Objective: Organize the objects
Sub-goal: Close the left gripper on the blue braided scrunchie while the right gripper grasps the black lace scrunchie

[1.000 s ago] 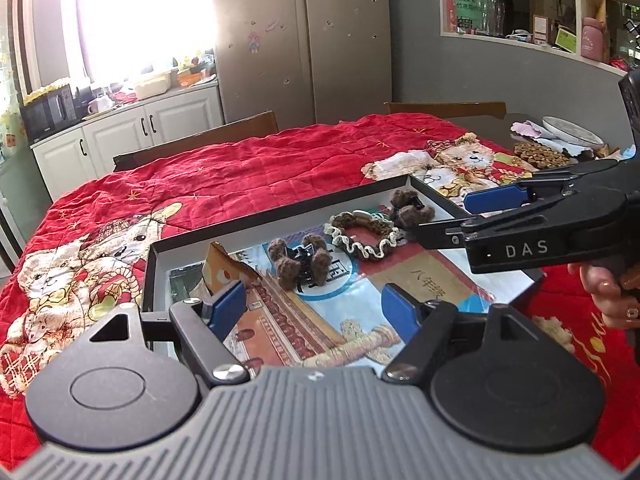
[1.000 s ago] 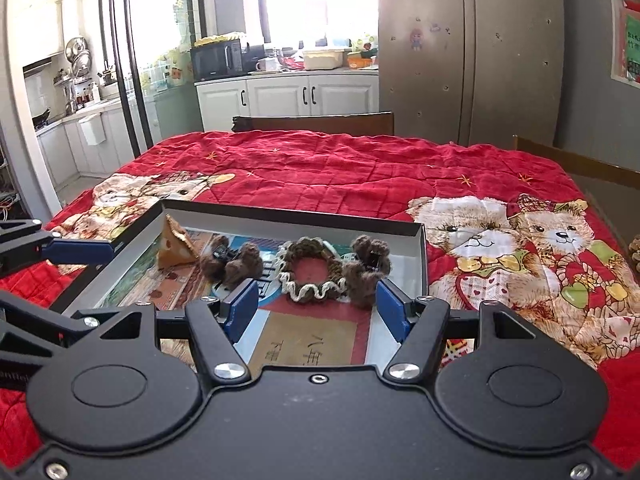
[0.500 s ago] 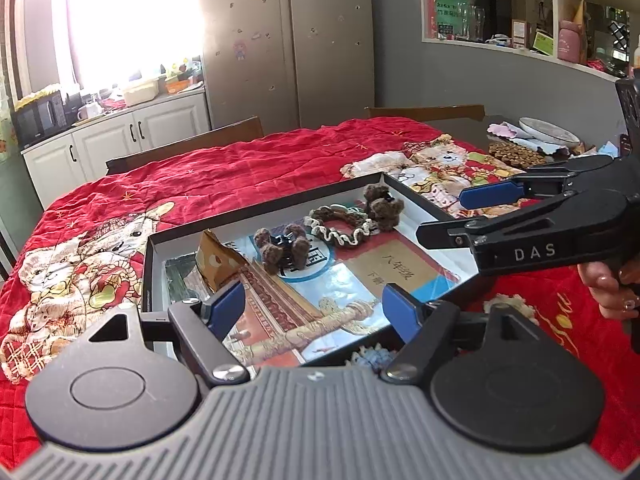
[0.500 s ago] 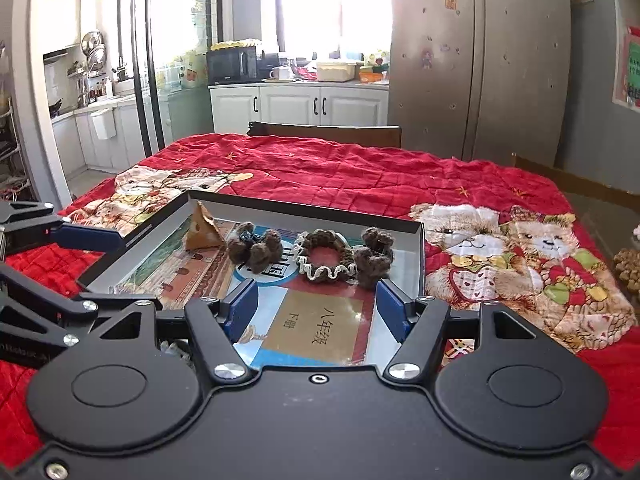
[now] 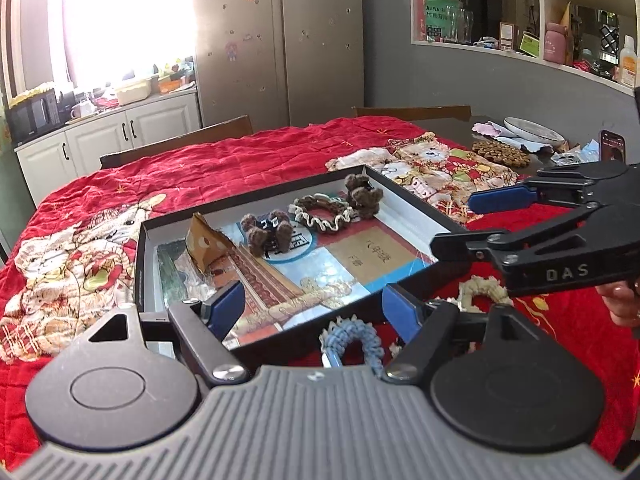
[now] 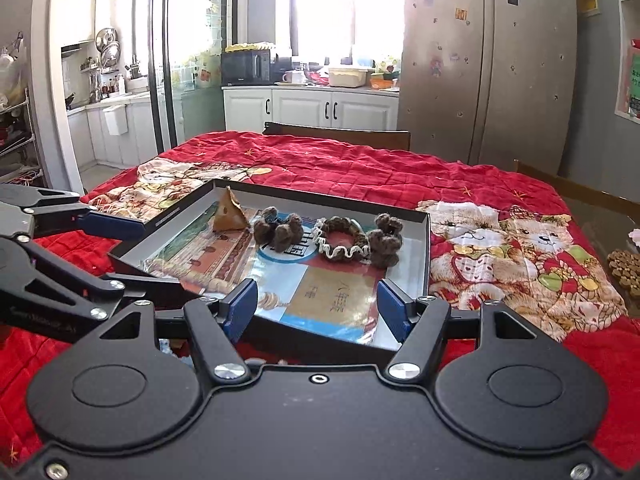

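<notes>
A shallow black tray (image 5: 412, 204) (image 6: 427, 256) lies on the red quilt. In it are a brown paper wedge (image 5: 204, 246) (image 6: 229, 213), a brown fuzzy hair clip (image 5: 266, 234) (image 6: 280, 230), a brown scrunchie (image 5: 322, 212) (image 6: 340, 236) and a second fuzzy clip (image 5: 362, 196) (image 6: 386, 236). A blue scrunchie (image 5: 352, 338) and a cream scrunchie (image 5: 482, 288) lie on the quilt before the tray's near edge. My left gripper (image 5: 314, 310) is open and empty above the near edge. My right gripper (image 6: 316, 306) is open and empty, also at the near edge; it shows at the right in the left wrist view (image 5: 452, 220).
The red quilt with bear prints (image 6: 500, 240) covers the table. At the far right lie a brown woven mat (image 5: 500, 154), a plate (image 5: 532, 128) and a phone (image 5: 612, 148). Chair backs (image 6: 340, 136) stand behind the table. A fridge and cabinets are beyond.
Both grippers have pulled back and up from the tray. The blue and cream scrunchies in front of the tray have come into view. Both stay open.
</notes>
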`<state>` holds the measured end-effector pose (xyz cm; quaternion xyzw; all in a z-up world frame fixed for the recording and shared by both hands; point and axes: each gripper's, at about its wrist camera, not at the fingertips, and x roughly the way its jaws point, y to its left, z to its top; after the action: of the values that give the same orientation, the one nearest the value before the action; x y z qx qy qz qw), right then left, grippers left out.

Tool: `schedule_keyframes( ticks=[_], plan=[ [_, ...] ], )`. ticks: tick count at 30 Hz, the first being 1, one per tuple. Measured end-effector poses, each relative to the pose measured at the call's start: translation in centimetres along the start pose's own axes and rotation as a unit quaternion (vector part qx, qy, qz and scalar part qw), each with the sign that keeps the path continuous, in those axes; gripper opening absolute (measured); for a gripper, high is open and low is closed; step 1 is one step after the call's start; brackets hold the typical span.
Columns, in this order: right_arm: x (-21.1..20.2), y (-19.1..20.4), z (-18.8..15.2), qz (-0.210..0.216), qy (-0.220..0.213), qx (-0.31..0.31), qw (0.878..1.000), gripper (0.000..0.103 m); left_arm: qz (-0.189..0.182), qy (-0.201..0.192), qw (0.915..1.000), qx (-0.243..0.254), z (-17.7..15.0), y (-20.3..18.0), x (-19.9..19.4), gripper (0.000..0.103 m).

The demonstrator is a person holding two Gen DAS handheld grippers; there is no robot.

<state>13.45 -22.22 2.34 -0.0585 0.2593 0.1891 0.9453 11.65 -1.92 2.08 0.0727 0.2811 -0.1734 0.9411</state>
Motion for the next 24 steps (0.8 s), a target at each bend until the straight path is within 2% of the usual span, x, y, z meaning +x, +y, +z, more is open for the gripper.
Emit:
schedule_keyframes(
  ticks=[13,17,24],
  plan=[
    [-2.3,1.1,-3.6,-0.002,-0.003,-0.005,1.0,0.061,-0.014,0.023,0.9996,-0.009,-2.2,-0.3,0.8,0.084],
    [-2.2,1.4,-4.4,0.01,0.003,-0.007,1.0,0.05,-0.013,0.029,0.9995,-0.006,-2.6,-0.6,1.4,0.08],
    [-1.8,2.6,-5.3,0.02,0.012,-0.021,0.999,0.04,-0.021,0.044,0.9987,-0.015,-2.9,-0.6,2.6,0.07]
  ],
)
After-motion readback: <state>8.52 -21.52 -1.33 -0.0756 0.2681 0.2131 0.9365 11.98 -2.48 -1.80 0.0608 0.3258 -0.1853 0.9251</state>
